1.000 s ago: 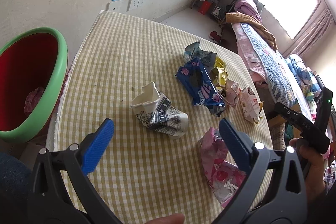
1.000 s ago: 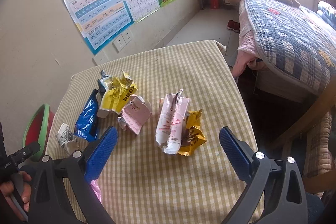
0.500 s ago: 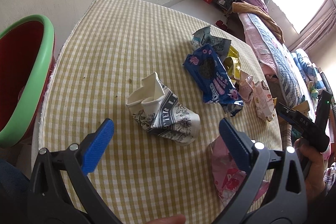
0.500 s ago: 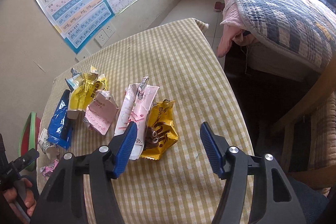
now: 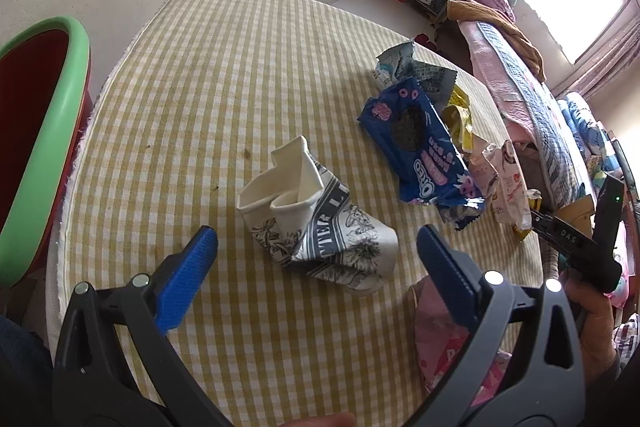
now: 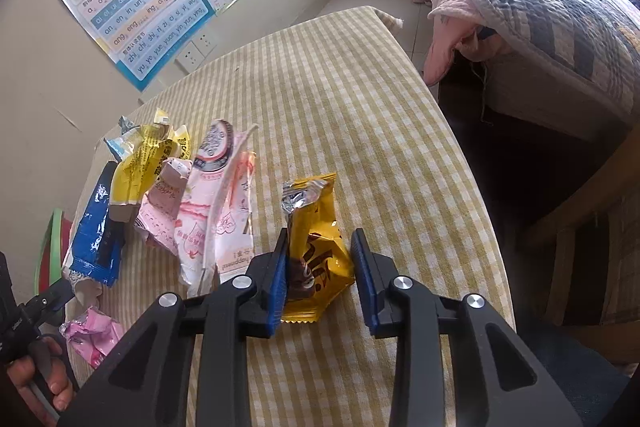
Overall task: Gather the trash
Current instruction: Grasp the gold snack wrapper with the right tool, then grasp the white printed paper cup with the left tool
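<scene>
My left gripper [image 5: 316, 247] is open wide, just short of a crushed white paper cup with black print [image 5: 316, 227] on the checked tablecloth. A blue cookie wrapper [image 5: 416, 143] and a pink wrapper [image 5: 440, 351] lie nearby. My right gripper [image 6: 320, 259] is partly closed around a yellow snack wrapper [image 6: 316, 247]; the left pad touches it, the right pad stands a little apart. A pink-white wrapper [image 6: 216, 211], a yellow wrapper [image 6: 140, 163] and the blue wrapper [image 6: 96, 231] lie to its left.
A red bin with a green rim [image 5: 44, 131] stands off the table's left edge. The table [image 6: 340, 99] is small and round-edged. A bed [image 6: 540, 7] is to the right, a wooden chair [image 6: 580, 227] close by. Posters hang on the wall.
My right gripper moved forward and down and narrowed around the yellow snack wrapper. My left gripper came closer to the crushed paper cup, still open.
</scene>
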